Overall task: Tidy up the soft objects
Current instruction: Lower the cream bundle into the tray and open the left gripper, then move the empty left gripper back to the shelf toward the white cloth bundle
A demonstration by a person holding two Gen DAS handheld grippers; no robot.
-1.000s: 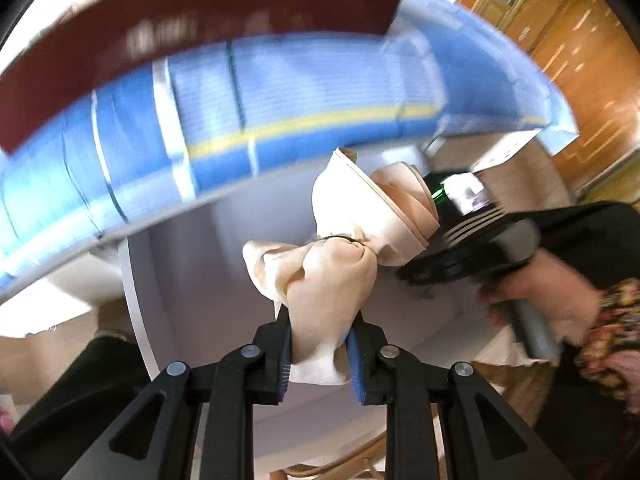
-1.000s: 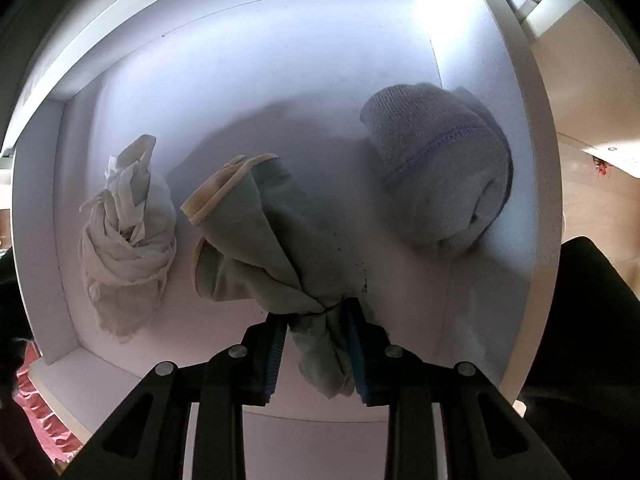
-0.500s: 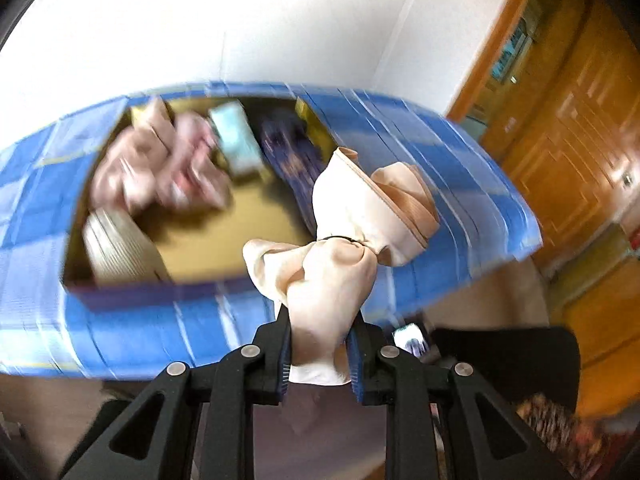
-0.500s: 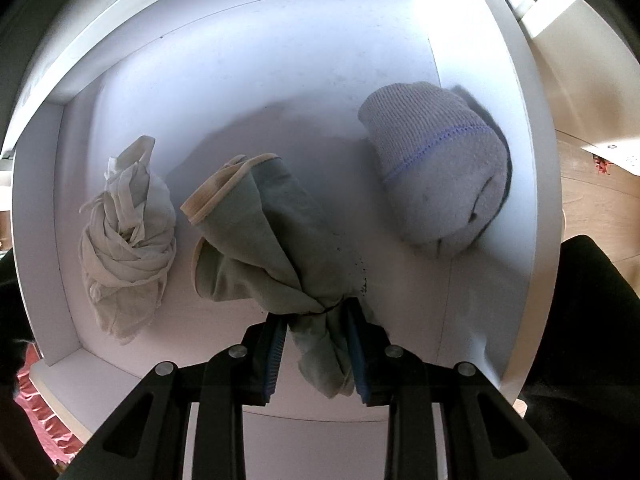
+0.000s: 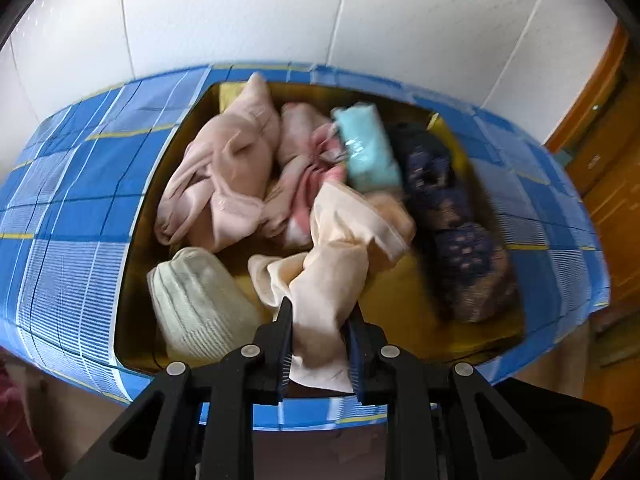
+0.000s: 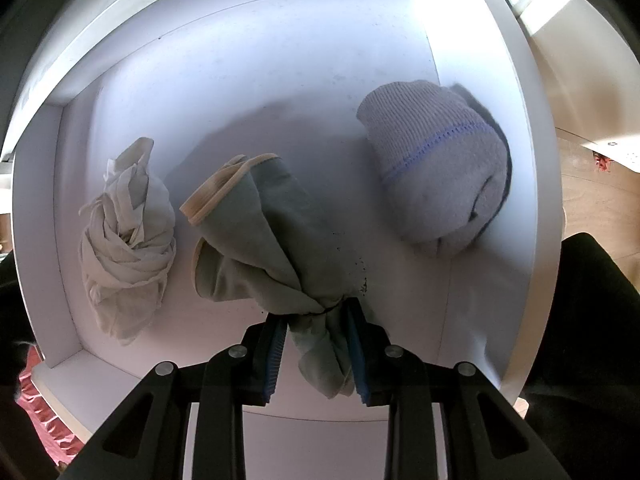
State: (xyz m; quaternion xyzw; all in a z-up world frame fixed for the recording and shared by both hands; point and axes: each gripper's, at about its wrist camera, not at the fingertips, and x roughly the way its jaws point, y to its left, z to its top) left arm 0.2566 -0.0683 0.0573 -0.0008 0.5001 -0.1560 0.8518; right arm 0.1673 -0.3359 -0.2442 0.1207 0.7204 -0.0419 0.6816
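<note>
My left gripper [image 5: 319,322] is shut on a knotted peach cloth bundle [image 5: 336,264], held above a yellow-lined box [image 5: 404,304]. In the box lie a pink garment [image 5: 224,176], a cream ribbed roll [image 5: 196,304], a teal roll [image 5: 366,148] and a dark patterned bundle [image 5: 452,224]. My right gripper [image 6: 316,330] points down into a white drawer [image 6: 240,92] and is shut on a knotted grey-green sock pair [image 6: 264,240]. A twisted white cloth [image 6: 128,240] lies to its left. At its right sits a rolled grey sock [image 6: 436,164].
The box rests on a surface covered with a blue checked cloth [image 5: 72,200], against a white wall [image 5: 280,12]. Wooden doors [image 5: 612,160] stand at the right. The drawer's white walls [image 6: 492,128] ring the socks; a wooden floor [image 6: 596,200] shows beyond its right side.
My left gripper has risen from beside the drawer and swung over the blue-covered surface, bringing the box and its contents into view below the peach bundle. The right gripper has stayed still.
</note>
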